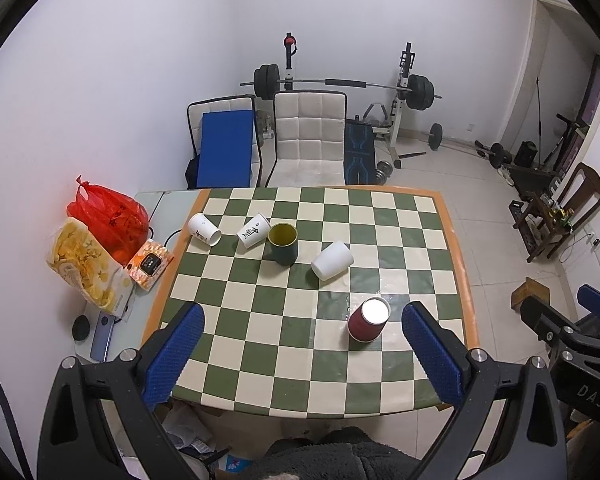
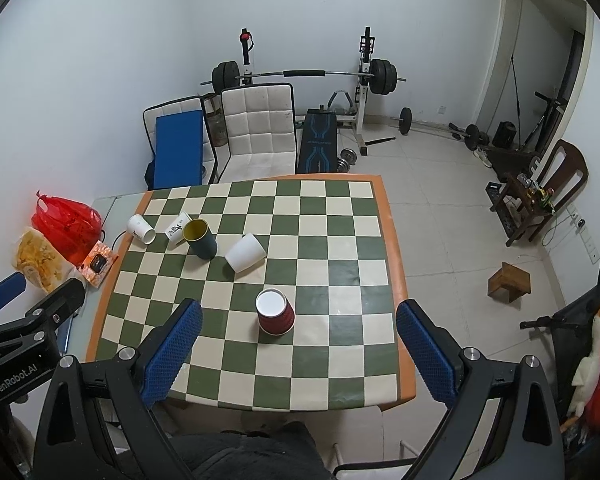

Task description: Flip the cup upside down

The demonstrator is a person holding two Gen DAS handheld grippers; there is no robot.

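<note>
A red ribbed paper cup (image 1: 369, 319) (image 2: 275, 312) stands upside down, white base up, on the near part of the checkered table (image 1: 384, 236) (image 2: 332, 236). A dark green cup with a yellow inside (image 1: 283, 243) (image 2: 199, 238) stands upright further back. Three white paper cups lie on their sides: one plain (image 1: 332, 260) (image 2: 245, 252), one with black writing (image 1: 254, 230) (image 2: 177, 226), one at the far left (image 1: 203, 229) (image 2: 141, 229). My left gripper (image 1: 303, 350) and right gripper (image 2: 299, 346) are open and empty, above the table's near edge.
On a side surface left of the table lie a red plastic bag (image 1: 109, 216) (image 2: 66, 224), a yellow snack bag (image 1: 86, 268), a small orange box (image 1: 151, 264) and a phone (image 1: 102, 336). Chairs (image 1: 310, 140) and a barbell rack (image 1: 340, 84) stand behind the table.
</note>
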